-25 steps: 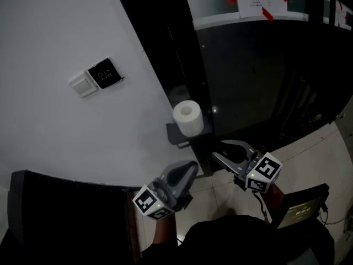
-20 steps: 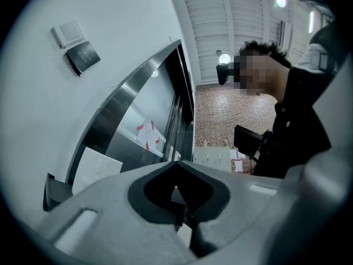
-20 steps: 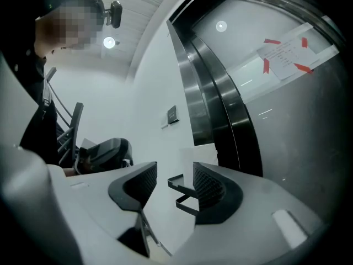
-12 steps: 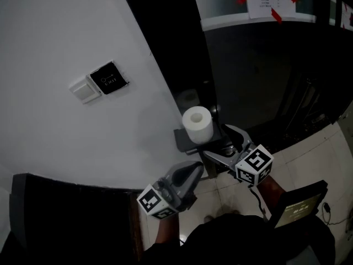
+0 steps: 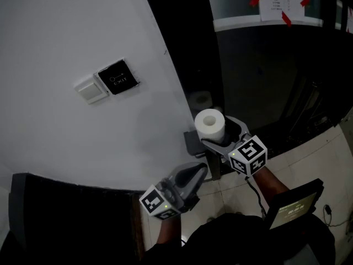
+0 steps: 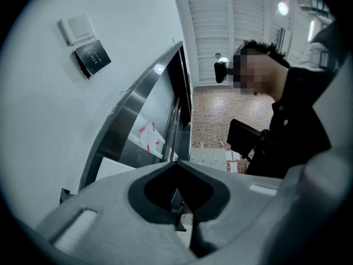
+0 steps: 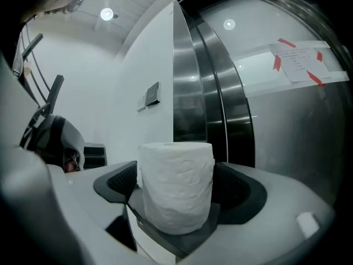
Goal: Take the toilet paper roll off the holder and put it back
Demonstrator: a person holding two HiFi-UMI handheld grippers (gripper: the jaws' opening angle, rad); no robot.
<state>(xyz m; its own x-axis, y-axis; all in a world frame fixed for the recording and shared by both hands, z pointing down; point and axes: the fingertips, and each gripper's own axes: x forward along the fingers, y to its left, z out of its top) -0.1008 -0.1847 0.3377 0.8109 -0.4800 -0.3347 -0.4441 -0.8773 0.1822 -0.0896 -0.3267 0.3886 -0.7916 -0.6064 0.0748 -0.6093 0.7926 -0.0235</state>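
The toilet paper roll (image 5: 211,125) stands upright on the dark holder (image 5: 192,143), between the wide-open jaws of the right gripper (image 5: 220,132). These have just been opening and do not press it. To grasp well, I'd centre the pads at mid-height and close gently, lest the soft roll crush. The left gripper (image 5: 199,173) hangs low, tilted slightly up, jaws together and empty. The right is held level.

Wall switch (image 5: 117,77), taped notice (image 5: 282,0) (red tape)
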